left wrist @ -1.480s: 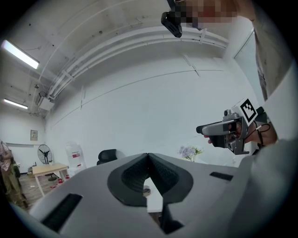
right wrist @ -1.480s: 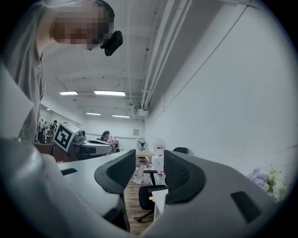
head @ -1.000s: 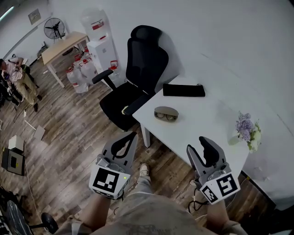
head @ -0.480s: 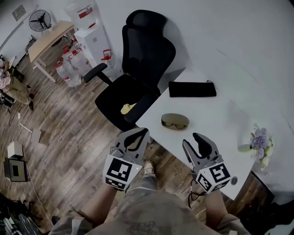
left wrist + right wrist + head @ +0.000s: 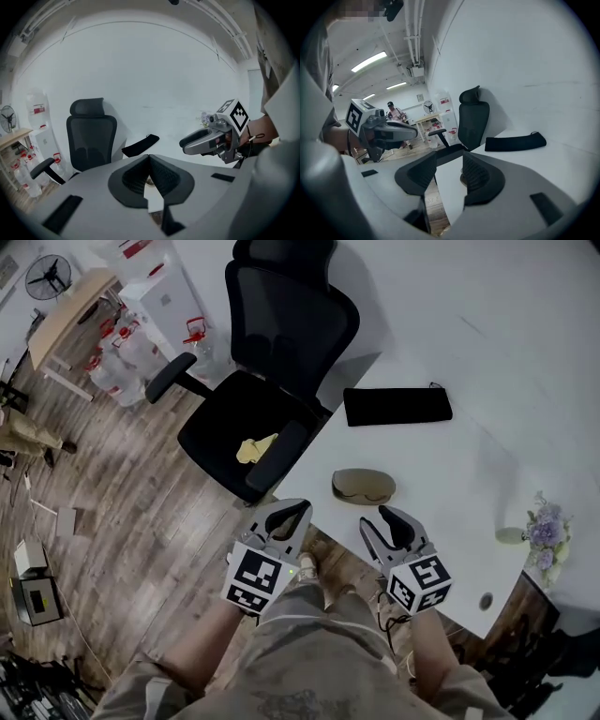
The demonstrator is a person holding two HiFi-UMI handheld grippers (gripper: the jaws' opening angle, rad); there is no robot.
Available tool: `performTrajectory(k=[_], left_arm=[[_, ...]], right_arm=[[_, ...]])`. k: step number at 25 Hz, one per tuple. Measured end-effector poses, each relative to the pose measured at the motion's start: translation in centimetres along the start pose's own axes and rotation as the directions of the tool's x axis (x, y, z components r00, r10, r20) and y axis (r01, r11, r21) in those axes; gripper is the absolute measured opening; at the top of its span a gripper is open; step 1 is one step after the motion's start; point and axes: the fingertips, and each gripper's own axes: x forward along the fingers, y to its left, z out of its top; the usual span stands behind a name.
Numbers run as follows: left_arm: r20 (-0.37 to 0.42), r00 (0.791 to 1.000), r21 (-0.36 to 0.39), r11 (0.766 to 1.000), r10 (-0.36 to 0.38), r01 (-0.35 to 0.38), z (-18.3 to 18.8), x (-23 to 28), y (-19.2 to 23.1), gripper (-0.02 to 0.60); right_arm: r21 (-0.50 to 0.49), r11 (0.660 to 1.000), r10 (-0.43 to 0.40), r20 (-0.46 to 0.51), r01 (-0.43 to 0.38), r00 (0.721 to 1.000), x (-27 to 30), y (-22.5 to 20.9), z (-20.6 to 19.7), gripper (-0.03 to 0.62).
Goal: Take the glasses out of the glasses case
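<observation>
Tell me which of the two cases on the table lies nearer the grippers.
The rounded olive case, near the edge of the table just ahead of the right gripper; the flat black pouch lies farther back.

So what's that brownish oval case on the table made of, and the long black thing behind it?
The glasses case looks like a hard shell, maybe plastic or leatherette: smooth, rounded, dull sheen. The black pouch looks like soft fabric: flat, matte, limp.
</observation>
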Motion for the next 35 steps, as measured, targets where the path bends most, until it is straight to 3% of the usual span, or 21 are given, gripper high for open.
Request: performTrajectory(k=[11,18,26,30,35], left_arm=[[-0.157,0.987,-0.102,0.995,-0.033,0.018,-7.2,7.4,0.4,0.015],[-0.241,0.969,-0.131,0.991,-0.056,0.025,-10.9,11.5,-0.1,0.015],[-0.29,0.95,-0.2,0.978,-0.118,0.061,-14.1,15.7,-1.3,0.015],[-0.344,0.931,-0.196,0.979,-0.123,0.056,-15.9,16.7,-1.9,0.015],[-0.333,0.935,-0.212,0.976,-0.124,0.054,-16.0,17.0,-1.9,0.016]], right_arm=[[0.07,0.997,0.049,-0.198,-0.036,0.979,5.6,-4.3,-8.4,0.19],[0.09,0.994,0.083,-0.273,-0.06,0.958,7.8,-6.2,-11.4,0.19],[0.093,0.991,0.118,-0.314,-0.093,0.942,9.0,-7.2,-13.1,0.19],[0.084,0.99,0.135,-0.317,-0.114,0.939,9.0,-7.3,-12.9,0.19],[0.059,0.988,0.153,-0.308,-0.142,0.939,8.8,-7.6,-11.3,0.19]])
